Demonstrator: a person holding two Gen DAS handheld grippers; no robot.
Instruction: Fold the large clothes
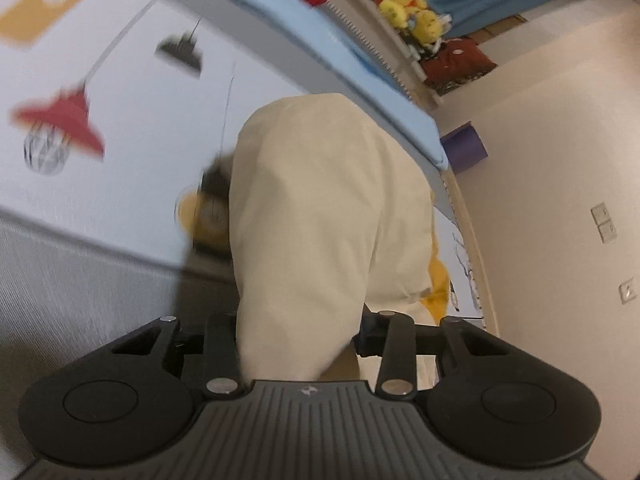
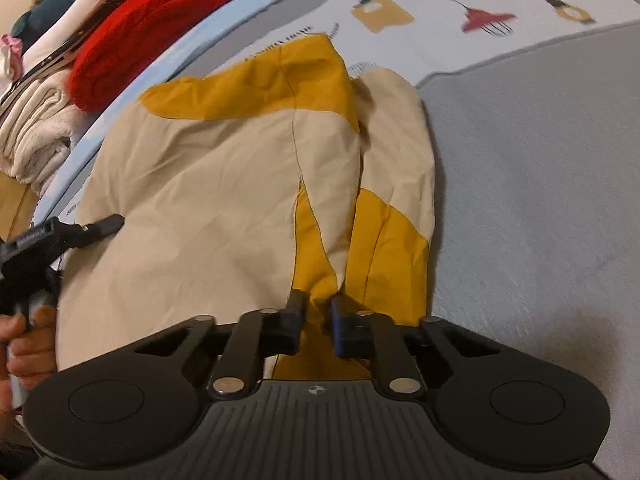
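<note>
You have one cream-and-mustard garment [image 2: 224, 184] lying on the grey mat [image 2: 540, 184], its long axis running from your right gripper [image 2: 316, 320] away toward the patterned sheet [image 2: 440, 4]. That gripper tilts down, jaws clamped on a mustard fold. Your left gripper [image 2: 96, 226], fist wrapped round its handle, holds cream cloth at the garment's left edge.
</note>
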